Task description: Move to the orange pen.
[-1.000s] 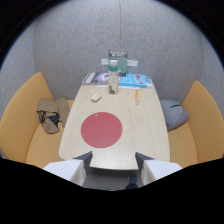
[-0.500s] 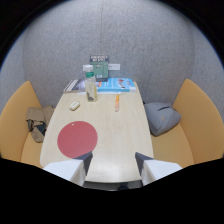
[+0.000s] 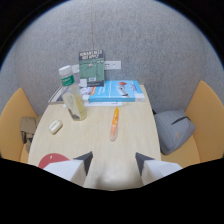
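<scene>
An orange pen lies on the pale wooden table, pointing away from me, a short way beyond my fingertips and slightly right of the bottle. My gripper hovers above the near part of the table with its two fingers spread apart and nothing between them. The pen lies ahead of the gap between the fingers, untouched.
A clear bottle with a green label stands left of the pen. A blue book and a green sign sit at the far end. A small white object and a red disc lie left. A grey bag rests on the right bench.
The view has moved forward over the table; the pen, bottle and book are closer and larger. The red disc has slid almost behind the left finger.
</scene>
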A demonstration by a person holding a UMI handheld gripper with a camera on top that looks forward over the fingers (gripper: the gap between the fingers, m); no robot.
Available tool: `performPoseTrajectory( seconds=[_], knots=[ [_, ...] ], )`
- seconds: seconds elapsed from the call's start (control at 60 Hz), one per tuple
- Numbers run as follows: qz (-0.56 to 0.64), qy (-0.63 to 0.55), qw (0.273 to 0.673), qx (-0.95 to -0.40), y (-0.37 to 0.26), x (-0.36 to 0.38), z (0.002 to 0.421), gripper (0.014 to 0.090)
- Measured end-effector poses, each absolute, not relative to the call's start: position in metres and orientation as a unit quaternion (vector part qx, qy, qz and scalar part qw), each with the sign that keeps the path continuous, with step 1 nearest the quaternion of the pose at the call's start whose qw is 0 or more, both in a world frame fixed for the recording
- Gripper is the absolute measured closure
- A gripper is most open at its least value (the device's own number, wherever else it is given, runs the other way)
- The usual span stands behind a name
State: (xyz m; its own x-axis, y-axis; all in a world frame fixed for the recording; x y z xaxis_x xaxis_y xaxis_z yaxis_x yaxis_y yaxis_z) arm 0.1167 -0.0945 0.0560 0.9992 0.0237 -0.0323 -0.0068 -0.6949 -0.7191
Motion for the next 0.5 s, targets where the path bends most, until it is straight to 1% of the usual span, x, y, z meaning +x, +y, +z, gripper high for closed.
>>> performPoseTrajectory(
  seconds=[0.117, 0.283, 0.5],
  knots=[
    [0.017, -0.011, 0.392, -0.92, -0.044, 0.125, 0.042, 0.0173],
    [0.019, -0.013, 0.384, -0.923, 0.008, 0.127, 0.022, 0.0175],
    [0.022, -0.015, 0.374, -0.927, 0.036, 0.128, 0.012, 0.0178]
  ],
)
